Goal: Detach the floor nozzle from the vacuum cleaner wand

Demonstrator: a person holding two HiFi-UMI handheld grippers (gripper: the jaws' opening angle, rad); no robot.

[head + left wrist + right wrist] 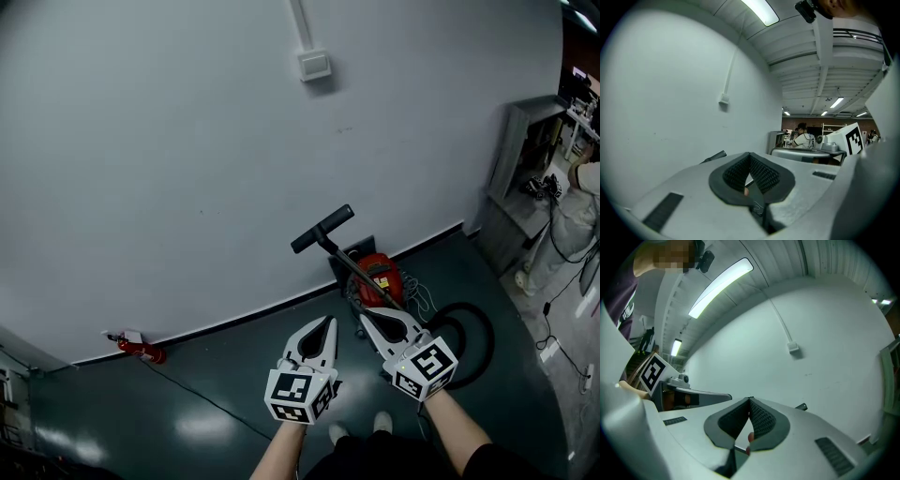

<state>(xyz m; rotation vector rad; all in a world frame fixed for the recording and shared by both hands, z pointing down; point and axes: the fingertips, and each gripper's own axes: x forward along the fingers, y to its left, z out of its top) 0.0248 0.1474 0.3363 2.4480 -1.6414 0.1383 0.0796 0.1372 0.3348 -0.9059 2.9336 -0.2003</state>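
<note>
Floor nozzle (322,229), a slim black bar, sits at the upper end of the dark, thin wand (349,262), which slants up against the plain pale wall (187,169) from the rounded red vacuum body (380,275) on the floor. The nozzle is on the wand and tilted, with bare wall all round it. A black hose (480,337) curls in a loop on the glossy dark green floor (216,375) to the right of the body. The left tool (326,323) and right tool (367,315), both of smooth white plastic with ribbed dark pads, hover side by side in front of the vacuum, near it but touching nothing. Each tool's jaws are pressed together with nothing between them, as the left gripper view (750,155) and the right gripper view (750,401) show. Open floor lies to the left; a grey cabinet (525,159) stands at the right edge.
</note>
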